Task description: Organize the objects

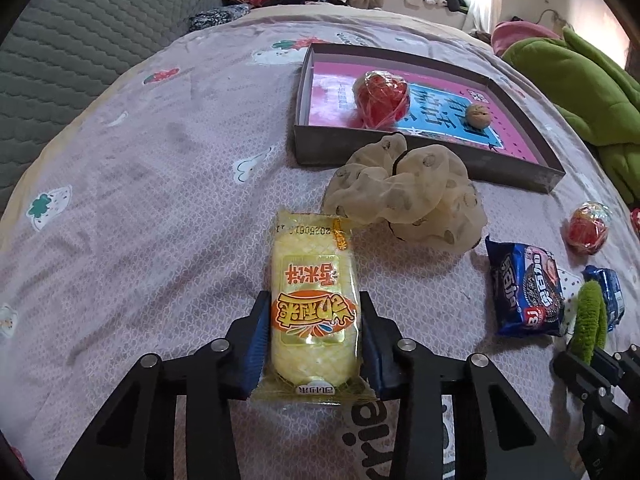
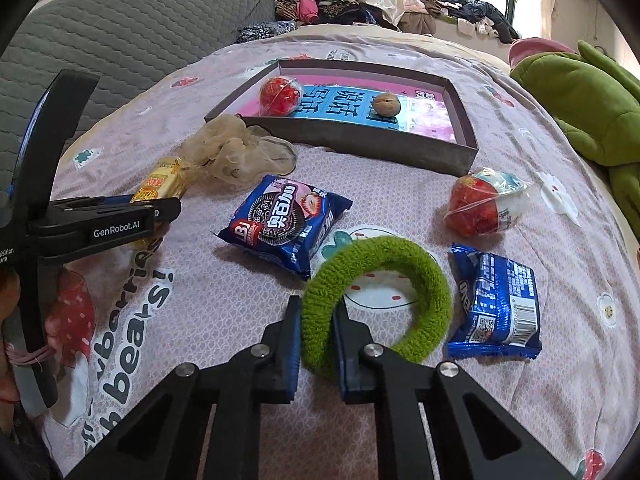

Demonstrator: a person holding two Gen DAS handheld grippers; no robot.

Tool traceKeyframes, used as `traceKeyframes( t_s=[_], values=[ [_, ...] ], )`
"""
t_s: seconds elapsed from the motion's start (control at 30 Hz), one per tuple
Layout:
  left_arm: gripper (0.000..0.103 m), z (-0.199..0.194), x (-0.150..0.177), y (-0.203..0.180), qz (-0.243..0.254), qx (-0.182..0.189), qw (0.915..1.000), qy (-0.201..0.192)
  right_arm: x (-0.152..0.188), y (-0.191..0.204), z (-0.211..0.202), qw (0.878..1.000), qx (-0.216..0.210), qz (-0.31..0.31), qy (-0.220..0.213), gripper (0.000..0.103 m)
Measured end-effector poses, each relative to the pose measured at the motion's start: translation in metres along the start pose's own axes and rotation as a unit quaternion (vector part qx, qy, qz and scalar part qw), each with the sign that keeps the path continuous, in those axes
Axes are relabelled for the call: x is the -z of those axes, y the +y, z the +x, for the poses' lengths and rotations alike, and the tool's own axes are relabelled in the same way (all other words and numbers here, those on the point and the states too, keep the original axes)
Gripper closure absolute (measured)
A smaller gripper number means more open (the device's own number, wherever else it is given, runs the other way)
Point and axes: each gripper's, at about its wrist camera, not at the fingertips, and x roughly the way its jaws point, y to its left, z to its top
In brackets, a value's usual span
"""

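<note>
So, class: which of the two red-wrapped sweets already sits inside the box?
The red sweet beside the walnut inside the box; the other lies outside on the bedspread.

You have two blue cookie packs [image 2: 286, 222] [image 2: 496, 304], two red wrapped balls [image 2: 279, 94] [image 2: 482, 206] and two scrunchies [image 2: 376, 300] [image 2: 236, 150]. You also have one yellow cake pack [image 1: 314, 308], one walnut [image 2: 386, 105] and one tray [image 2: 360, 142].

Both wrist cameras look steeply down along their fingers, close over the bedspread [image 1: 160, 200]. Both views share the shallow box [image 1: 420, 160] and the blue cookie packet [image 2: 286, 222].
</note>
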Motion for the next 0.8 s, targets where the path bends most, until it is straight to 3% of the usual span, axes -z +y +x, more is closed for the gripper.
traceKeyframes(
  t_s=[0.8],
  values=[
    [0.063, -0.079, 0.030, -0.008, 0.017, 0.028, 0.9983, -0.047, 0.002, 0.004, -0.059, 0.999, -0.015, 0.014, -0.049, 0.090]
  ],
)
